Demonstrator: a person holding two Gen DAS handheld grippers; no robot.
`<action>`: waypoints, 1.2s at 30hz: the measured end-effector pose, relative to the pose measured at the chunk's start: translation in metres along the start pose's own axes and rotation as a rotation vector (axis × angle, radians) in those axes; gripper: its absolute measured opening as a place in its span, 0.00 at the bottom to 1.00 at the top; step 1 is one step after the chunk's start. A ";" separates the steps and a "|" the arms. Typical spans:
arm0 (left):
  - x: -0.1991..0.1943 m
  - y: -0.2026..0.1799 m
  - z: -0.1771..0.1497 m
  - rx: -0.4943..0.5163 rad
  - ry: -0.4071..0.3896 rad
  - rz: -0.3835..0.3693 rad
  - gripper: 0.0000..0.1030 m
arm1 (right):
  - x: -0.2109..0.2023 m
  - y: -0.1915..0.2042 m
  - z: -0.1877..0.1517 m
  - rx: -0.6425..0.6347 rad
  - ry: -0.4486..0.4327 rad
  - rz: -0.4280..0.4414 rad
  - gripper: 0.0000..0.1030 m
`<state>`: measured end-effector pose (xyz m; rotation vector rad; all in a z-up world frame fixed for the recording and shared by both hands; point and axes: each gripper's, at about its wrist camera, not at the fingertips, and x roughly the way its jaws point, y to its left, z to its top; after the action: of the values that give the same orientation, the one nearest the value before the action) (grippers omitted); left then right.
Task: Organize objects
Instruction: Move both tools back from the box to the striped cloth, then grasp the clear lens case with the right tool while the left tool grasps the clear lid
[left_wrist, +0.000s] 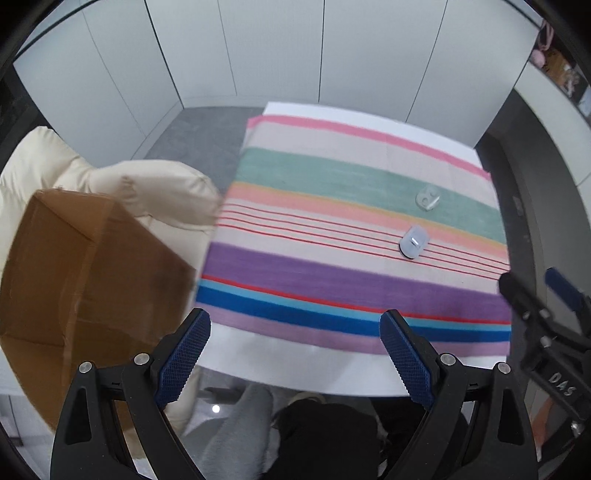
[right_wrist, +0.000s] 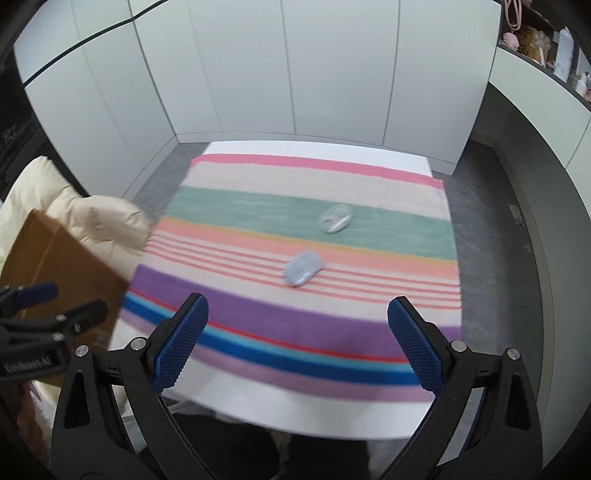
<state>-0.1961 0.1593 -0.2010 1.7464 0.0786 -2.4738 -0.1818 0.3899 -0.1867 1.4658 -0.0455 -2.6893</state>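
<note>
Two small objects lie on the striped cloth ahead of you: a clear, roundish plastic piece on the green stripe, and a pale blue oval piece nearer to you on the thin red lines. They sit near each other but apart; both are too blurred to identify. Your left gripper has its jaws spread wide with nothing between the blue pads, hanging over the near edge of the white table. Your right gripper is likewise wide apart and empty, above the purple and blue stripes. Off the table's left side you have a brown cardboard box, with a cream padded cushion behind it. White panels stand behind the table.
</note>
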 end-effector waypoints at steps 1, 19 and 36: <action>0.011 -0.013 0.002 0.005 0.008 0.025 0.91 | 0.006 -0.007 0.002 -0.002 -0.004 -0.006 0.96; 0.159 -0.100 0.023 -0.094 0.119 0.068 0.91 | 0.207 -0.062 0.054 -0.204 0.003 0.117 0.94; 0.195 -0.134 0.040 -0.366 0.178 -0.041 0.94 | 0.219 -0.116 0.021 -0.109 0.007 0.080 0.45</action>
<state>-0.3146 0.2758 -0.3739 1.8043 0.5499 -2.1484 -0.3242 0.4871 -0.3660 1.4109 0.0409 -2.5799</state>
